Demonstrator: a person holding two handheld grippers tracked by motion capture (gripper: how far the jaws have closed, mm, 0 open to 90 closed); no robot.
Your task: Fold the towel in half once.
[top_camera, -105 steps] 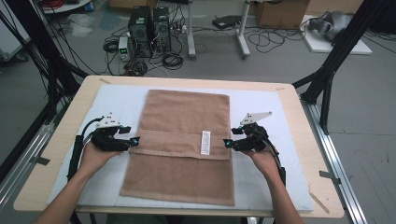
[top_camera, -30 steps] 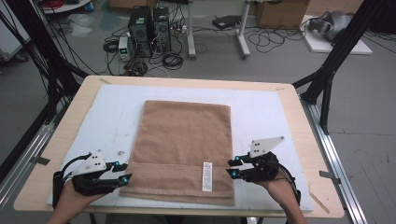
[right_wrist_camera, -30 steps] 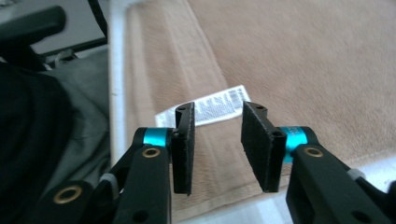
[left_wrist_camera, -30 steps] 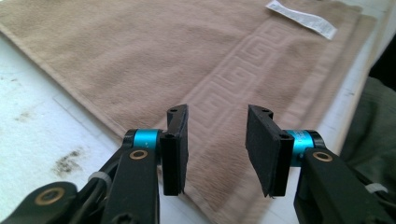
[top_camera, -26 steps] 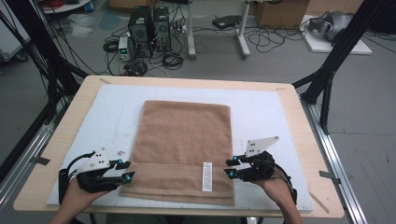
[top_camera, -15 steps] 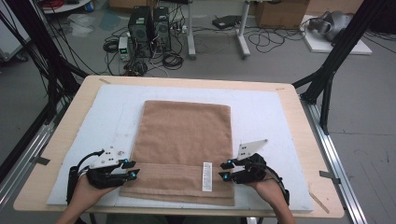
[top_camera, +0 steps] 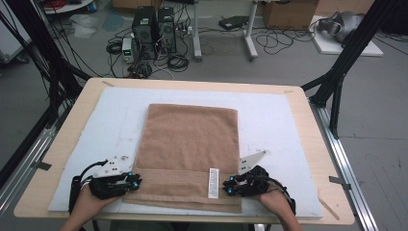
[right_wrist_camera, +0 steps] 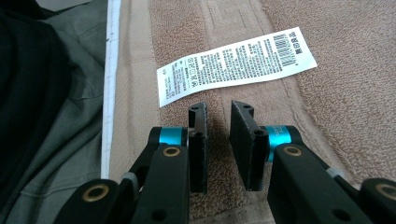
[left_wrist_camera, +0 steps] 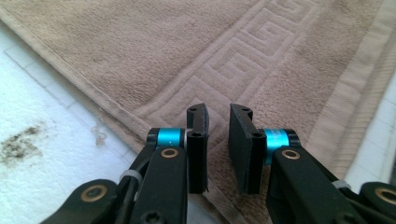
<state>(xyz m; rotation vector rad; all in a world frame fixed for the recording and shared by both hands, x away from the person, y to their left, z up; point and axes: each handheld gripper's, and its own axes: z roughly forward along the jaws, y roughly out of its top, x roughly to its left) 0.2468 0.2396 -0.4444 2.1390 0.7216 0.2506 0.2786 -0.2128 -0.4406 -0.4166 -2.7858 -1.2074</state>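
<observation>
Left gripper (top_camera: 129,182) low at the near-left corner of the flat brown terry towel (top_camera: 190,144), black jaws a narrow gap apart after closing in, over the towel's edge band with its key pattern, pads not pressing cloth. Towel spread on the white padded mat (top_camera: 288,125) atop the pale wooden table (top_camera: 308,101), near end folded over. White printed care label (top_camera: 213,183) lying near the near-right corner. Right gripper (top_camera: 230,185) just right of the label, jaws likewise narrowly apart after closing, towel pile beneath the gap, nothing clamped.
</observation>
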